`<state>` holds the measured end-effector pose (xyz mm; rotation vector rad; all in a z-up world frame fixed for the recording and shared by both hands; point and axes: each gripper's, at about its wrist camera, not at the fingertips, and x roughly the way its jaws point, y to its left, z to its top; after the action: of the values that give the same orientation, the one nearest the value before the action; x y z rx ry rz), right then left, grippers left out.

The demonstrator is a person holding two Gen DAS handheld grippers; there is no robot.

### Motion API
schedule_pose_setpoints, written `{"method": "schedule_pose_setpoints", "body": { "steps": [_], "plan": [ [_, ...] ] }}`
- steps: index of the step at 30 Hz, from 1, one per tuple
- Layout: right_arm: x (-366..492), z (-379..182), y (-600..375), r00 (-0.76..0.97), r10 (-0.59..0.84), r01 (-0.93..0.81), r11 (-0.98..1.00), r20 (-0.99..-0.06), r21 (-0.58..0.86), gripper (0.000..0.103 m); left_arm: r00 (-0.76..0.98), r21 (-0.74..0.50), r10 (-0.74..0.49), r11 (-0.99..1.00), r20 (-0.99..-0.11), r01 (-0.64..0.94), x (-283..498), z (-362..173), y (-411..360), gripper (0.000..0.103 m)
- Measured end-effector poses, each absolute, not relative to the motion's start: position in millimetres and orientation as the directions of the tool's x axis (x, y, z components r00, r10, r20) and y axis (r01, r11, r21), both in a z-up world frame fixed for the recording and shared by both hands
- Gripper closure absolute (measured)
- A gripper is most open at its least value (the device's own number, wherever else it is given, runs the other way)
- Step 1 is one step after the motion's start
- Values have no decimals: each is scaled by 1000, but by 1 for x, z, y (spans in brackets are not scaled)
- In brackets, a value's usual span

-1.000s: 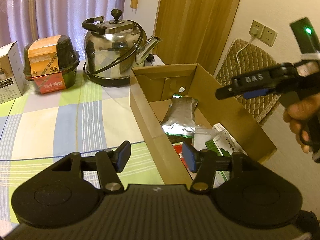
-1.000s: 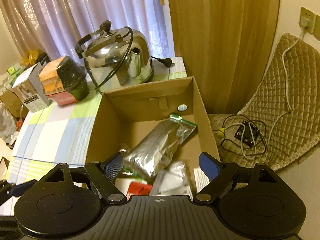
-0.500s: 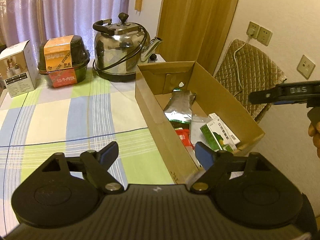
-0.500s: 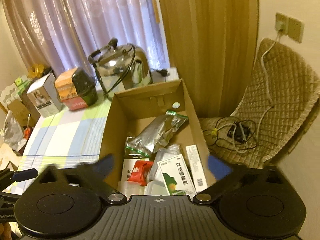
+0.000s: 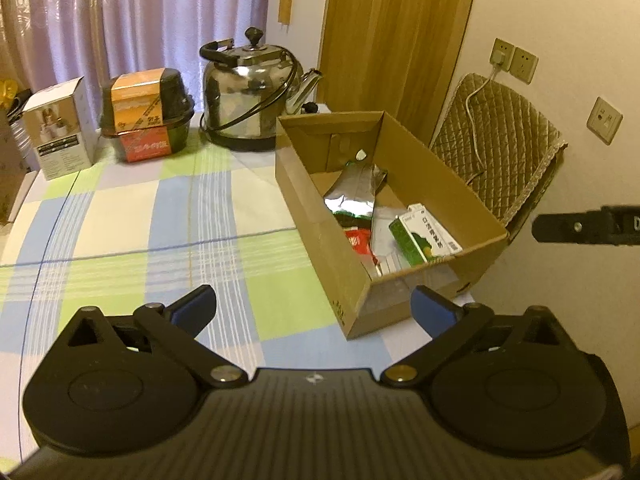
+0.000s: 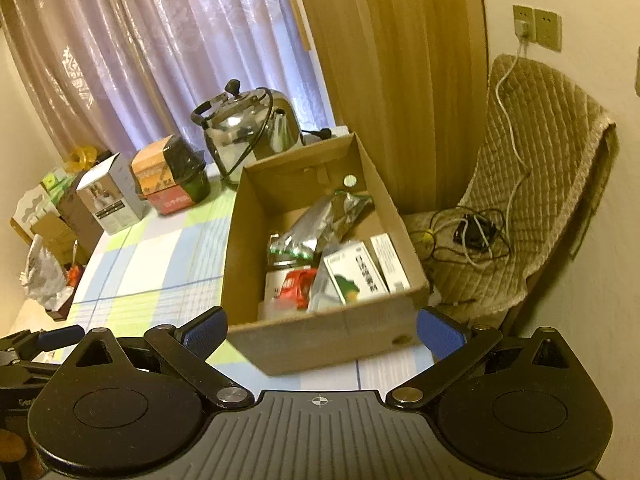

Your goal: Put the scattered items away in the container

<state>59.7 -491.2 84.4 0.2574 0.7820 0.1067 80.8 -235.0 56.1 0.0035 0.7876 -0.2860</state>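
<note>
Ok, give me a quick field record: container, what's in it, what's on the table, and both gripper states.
container: cardboard box, open top, on the checked tablecloth
contents: silver foil pouch, green-and-white carton, red packet
table beside box: steel kettle, black bowl pack, small white box
left hand-held gripper: open, empty
right hand-held gripper: open, empty

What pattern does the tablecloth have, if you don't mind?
Checks of green, blue and cream on the tablecloth, clearest in the left wrist view.

Brown cardboard box (image 5: 432,168); pastel checked tablecloth (image 5: 140,220); silver kettle (image 5: 248,92).
</note>
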Motion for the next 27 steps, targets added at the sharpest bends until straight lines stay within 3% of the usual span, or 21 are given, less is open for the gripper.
{"method": "schedule_pose_setpoints", "body": {
  "steps": [27],
  "plan": [
    [3,87,-480,694,176,-7,971,-698,237,0,640,-103,-210,974,-739,200,31,64,-246,1]
  ]
}}
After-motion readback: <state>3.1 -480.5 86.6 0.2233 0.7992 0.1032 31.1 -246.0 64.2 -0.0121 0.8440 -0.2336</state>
